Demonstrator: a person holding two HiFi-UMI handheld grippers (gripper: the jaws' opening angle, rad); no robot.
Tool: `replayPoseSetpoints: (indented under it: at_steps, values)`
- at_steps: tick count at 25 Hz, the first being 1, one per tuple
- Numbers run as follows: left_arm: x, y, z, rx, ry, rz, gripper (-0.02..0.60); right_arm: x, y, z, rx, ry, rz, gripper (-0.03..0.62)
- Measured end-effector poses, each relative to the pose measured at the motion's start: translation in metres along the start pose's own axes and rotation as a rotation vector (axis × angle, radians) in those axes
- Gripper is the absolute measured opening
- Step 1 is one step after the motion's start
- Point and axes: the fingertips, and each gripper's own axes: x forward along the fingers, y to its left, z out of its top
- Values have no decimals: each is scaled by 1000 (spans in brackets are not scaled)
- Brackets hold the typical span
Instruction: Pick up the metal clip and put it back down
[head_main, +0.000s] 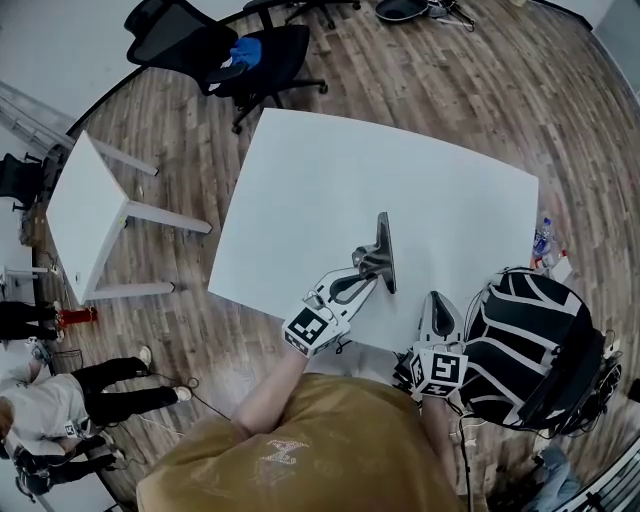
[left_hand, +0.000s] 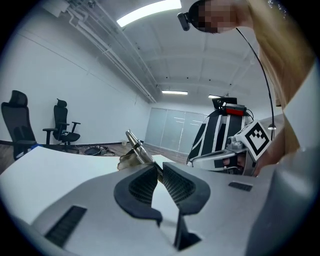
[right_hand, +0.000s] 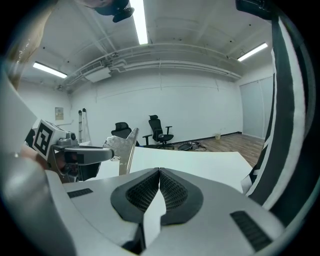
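Closest to us, our left gripper (head_main: 362, 275) has its jaws drawn narrow, with the pads pinching one handle of the metal clip (head_main: 384, 252). In the left gripper view the clip juts up and away from the jaw tips, tilted to the left. In the head view it lies over the near middle of the white table (head_main: 330, 180). We cannot tell whether it touches the tabletop.

Our right gripper (head_main: 437, 300) sits just to the right, at the table's near edge. Its jaws are pressed together with nothing between them, and it is apart from the clip.

Beside that gripper, further right, we see a black-and-white striped object (head_main: 530, 340). A bottle (head_main: 541, 238) stands on the wooden floor (head_main: 450, 80) just off the table's right edge.

To the left is a small white table (head_main: 85, 205). A black office chair (head_main: 215, 50) stands beyond the main table's far corner. At the lower left a person in dark trousers (head_main: 110, 390) is down on the floor.
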Motion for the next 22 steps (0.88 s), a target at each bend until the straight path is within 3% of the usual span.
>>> replayPoseSetpoints:
  at_steps: [22]
  values:
    - [6, 3, -77, -232, 107, 25, 38, 0, -2, -50, 25, 108, -12, 9]
